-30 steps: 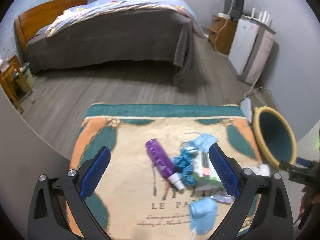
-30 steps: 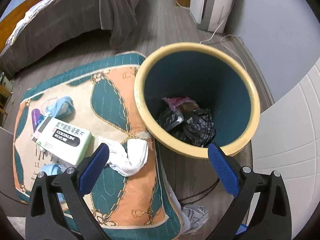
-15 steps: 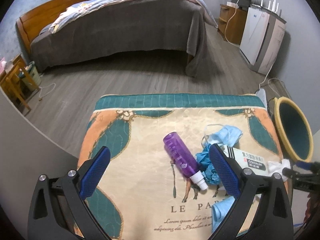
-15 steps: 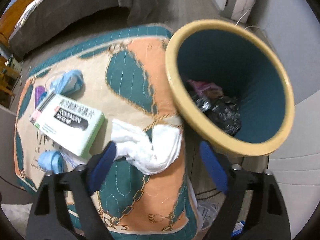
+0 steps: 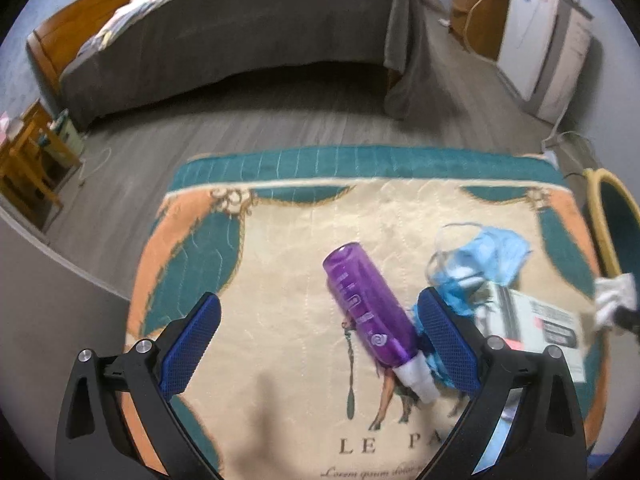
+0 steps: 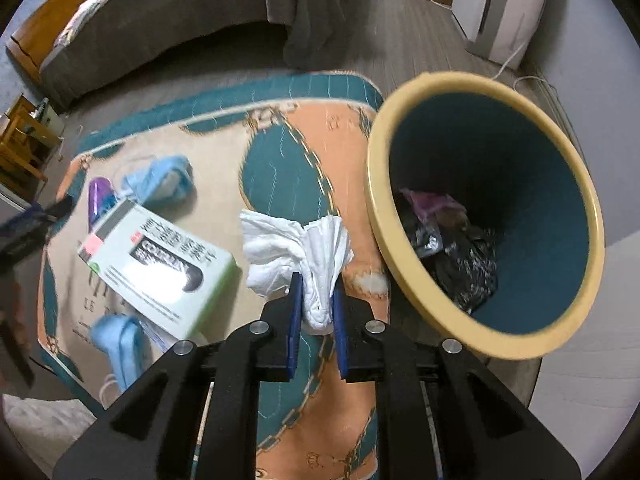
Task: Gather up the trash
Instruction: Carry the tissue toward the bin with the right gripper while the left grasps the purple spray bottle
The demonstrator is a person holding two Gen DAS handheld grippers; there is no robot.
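Observation:
My right gripper (image 6: 316,284) is shut on a crumpled white tissue (image 6: 296,240), just left of the yellow-rimmed teal bin (image 6: 400,248), which holds black bags. My left gripper (image 5: 318,320) is open above the rug, and a purple bottle (image 5: 370,308) lies between its fingers, close to the right finger. A blue face mask (image 5: 488,252) and a white and green box (image 5: 532,320) lie to the right of the bottle. The box (image 6: 160,264) and mask (image 6: 160,178) also show in the right wrist view. The tissue (image 5: 616,292) shows at the right edge of the left wrist view.
The trash lies on a patterned rug (image 5: 280,264) on grey wood floor. A second blue mask (image 6: 120,344) lies near the box. A bed (image 5: 240,28) stands behind, a white cabinet (image 5: 548,36) at the back right, and a wooden stand (image 5: 28,160) at the left.
My right gripper has closed on the white tissue. My left gripper has moved lower and left, so the purple bottle now lies between its fingers.

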